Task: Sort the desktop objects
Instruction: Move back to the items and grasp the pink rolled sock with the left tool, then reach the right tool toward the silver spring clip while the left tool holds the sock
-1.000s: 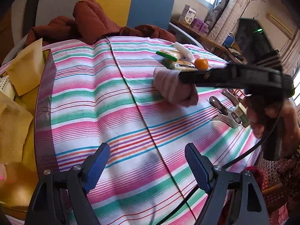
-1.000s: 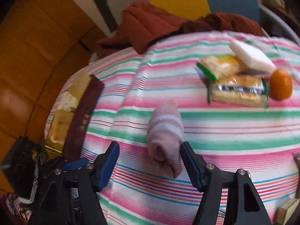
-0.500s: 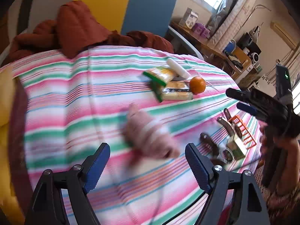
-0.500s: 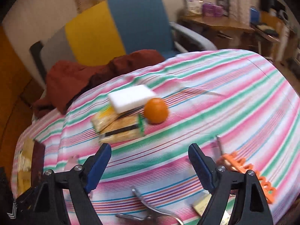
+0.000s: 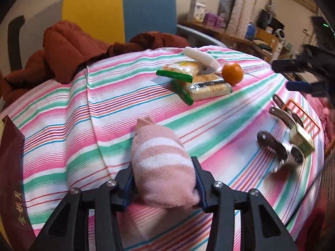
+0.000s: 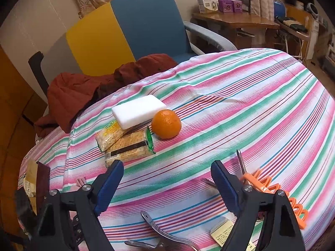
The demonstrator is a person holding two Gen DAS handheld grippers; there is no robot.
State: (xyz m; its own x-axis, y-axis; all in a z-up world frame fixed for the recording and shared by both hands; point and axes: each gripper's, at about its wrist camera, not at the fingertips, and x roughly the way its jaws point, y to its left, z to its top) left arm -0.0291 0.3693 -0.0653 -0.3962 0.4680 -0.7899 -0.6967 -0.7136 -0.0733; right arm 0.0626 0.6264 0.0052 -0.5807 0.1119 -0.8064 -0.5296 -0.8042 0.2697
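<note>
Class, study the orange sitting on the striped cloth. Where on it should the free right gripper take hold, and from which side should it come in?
Grip the orange across its widest middle, coming from above. It is round, so only the widest part gives both pads a hold. The open right gripper should set its fingers front and back, probably: the snack packets and white sponge crowd its left side.

Left gripper (image 5: 163, 179) just closed, pinching pink sock (image 5: 161, 163); tablecloth (image 5: 62, 113) beneath
</note>
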